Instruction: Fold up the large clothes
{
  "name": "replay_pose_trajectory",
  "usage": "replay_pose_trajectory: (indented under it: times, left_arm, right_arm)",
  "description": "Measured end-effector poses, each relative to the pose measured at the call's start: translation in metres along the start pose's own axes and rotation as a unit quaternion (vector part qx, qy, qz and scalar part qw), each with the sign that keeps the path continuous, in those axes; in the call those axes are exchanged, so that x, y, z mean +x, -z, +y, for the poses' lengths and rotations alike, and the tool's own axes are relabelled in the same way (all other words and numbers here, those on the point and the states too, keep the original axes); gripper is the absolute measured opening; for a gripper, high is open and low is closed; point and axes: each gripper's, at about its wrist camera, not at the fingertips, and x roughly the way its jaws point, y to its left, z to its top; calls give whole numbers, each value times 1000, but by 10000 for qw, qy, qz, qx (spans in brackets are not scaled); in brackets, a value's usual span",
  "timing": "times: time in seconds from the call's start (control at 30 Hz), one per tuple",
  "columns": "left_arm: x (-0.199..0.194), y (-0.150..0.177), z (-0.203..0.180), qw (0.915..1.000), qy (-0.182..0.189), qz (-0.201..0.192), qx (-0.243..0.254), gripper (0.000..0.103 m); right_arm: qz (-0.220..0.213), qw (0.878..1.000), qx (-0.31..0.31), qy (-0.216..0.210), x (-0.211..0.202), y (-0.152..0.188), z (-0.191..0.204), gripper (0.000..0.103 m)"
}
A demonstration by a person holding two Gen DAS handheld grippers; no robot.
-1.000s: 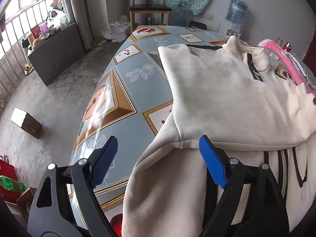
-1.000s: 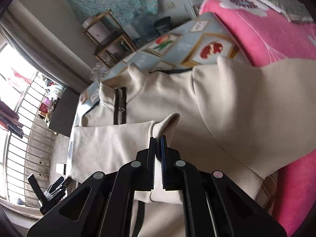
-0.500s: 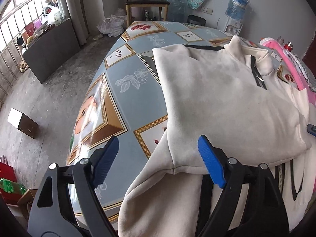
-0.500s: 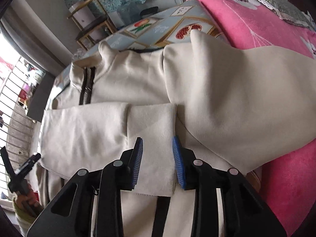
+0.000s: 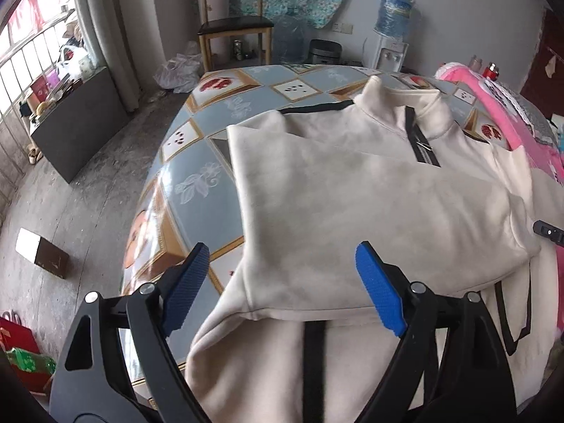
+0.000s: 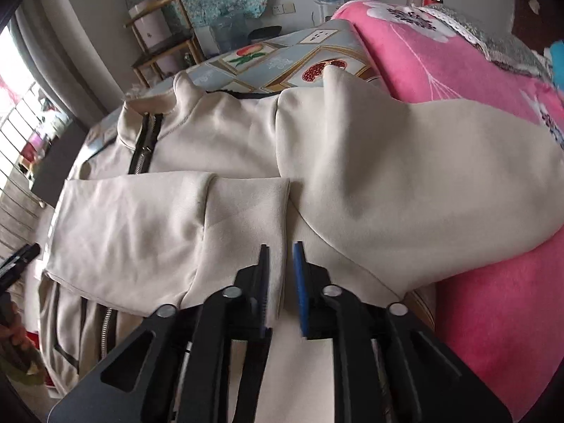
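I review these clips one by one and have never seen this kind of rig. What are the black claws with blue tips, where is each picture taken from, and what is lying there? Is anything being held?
There is no robot here: a person holds a hand-held two-finger clamp in each hand, and a wide-angle camera on each clamp looks forward along its fingers. One picture comes from the left gripper, the other from the right gripper.

Both look down on a cream zip-neck sweatshirt spread on a table with a patterned blue cloth. One sleeve is already folded across the chest. A pink blanket lies beside it.

Nothing is held. The left gripper is wide open above the sweatshirt. The right gripper's jaws have just been opening, then eased slightly closed; they stand narrowly apart over the folded sleeve's cuff, not pinching it.
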Motion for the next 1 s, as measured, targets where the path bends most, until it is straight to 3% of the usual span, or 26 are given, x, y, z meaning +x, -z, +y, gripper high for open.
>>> replay_pose_trajectory:
  times: [0.03,0.07,0.17,0.27,0.33,0.53,0.7,0.83,1.0]
  left_arm:
    - [6,-1,-10,9999,49,68,82,83]
    - [12,-2,-18,9998,92,131,136,83]
    - [34,1,-35,9991,143,314,226,83]
    - [54,7,-41,9984,36,508,257,83]
    - [56,10,-42,9988,-22,403,286,86]
    - [58,11,-38,9989,-19,408,245,92]
    - [60,9,-37,9988,-8,445,204,95]
    - [60,7,-38,9985,-6,517,194,96]
    - [63,5,-38,9982,-1,563,210,96]
  right_arm:
    - [-89,9997,172,-138,-8,4,-8,47]
    - [-180,9990,317,-265,-17,8,-14,53]
    - [-361,9961,663,-463,-43,19,-41,53]
    - [-610,9929,992,-264,-71,25,-81,53]
    - [-735,9881,1352,-43,-84,27,-116,53]
    - [-1182,9424,3129,-67,-101,29,-257,53]
    - [-1488,9031,4026,-97,-97,17,-346,53]
    - [-1541,8848,4398,-15,-82,5,-385,53]
    - [-1411,8750,4631,52,-58,-6,-410,42]
